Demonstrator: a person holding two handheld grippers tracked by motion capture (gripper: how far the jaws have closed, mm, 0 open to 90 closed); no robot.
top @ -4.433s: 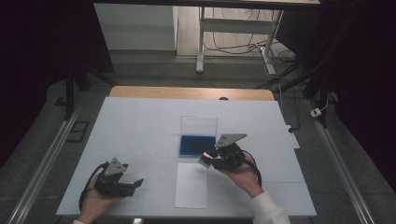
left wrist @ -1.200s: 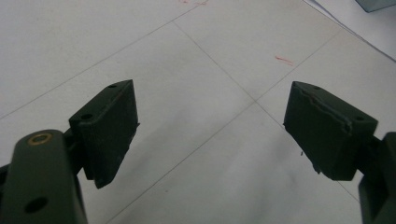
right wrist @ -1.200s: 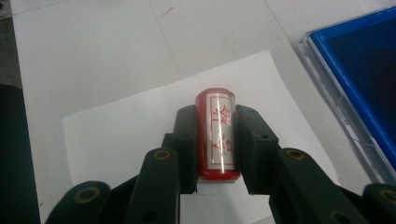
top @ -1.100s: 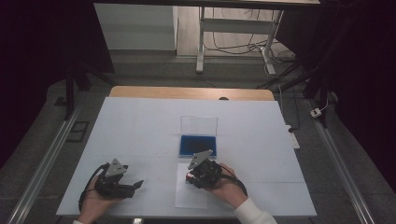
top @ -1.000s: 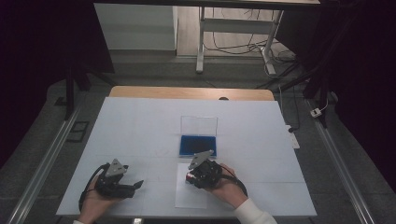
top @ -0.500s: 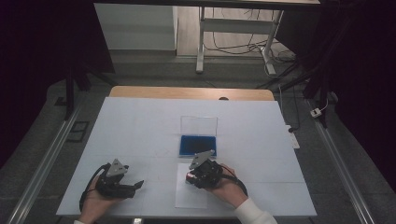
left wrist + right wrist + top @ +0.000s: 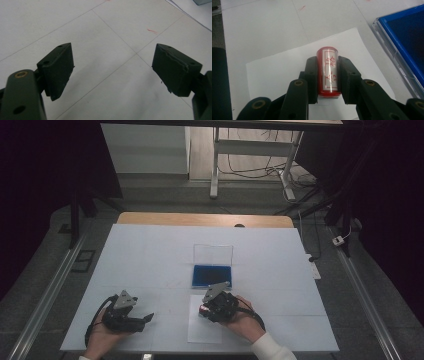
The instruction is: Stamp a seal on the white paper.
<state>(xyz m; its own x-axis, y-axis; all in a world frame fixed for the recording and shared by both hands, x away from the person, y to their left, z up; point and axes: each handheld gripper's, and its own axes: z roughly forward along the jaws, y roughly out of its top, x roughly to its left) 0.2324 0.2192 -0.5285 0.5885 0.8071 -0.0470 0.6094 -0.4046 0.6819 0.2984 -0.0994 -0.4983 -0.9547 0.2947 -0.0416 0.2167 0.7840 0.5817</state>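
Observation:
My right gripper (image 7: 203, 309) (image 7: 328, 61) is shut on a red cylindrical stamp (image 7: 328, 72) (image 7: 201, 309) with a white label bearing red characters. It holds the stamp over the upper part of a white paper sheet (image 7: 205, 332) (image 7: 274, 75), whether touching I cannot tell. Just beyond the sheet lies a blue ink pad (image 7: 211, 275) (image 7: 404, 32) in a clear case, its lid (image 7: 213, 254) standing up behind. My left gripper (image 7: 146, 318) (image 7: 112, 67) rests low on the table at the front left, jaws wide open with nothing between them.
The white table top (image 7: 150, 255) carries thin grid lines and small red marks (image 7: 152, 30). Its front edge is close below both hands. A wooden strip (image 7: 200, 219) borders the far edge, and metal rails (image 7: 50, 290) run along both sides.
Over the longer span the right gripper came from beside the ink pad toward me and left, onto the paper. In the last second nothing has visibly moved.

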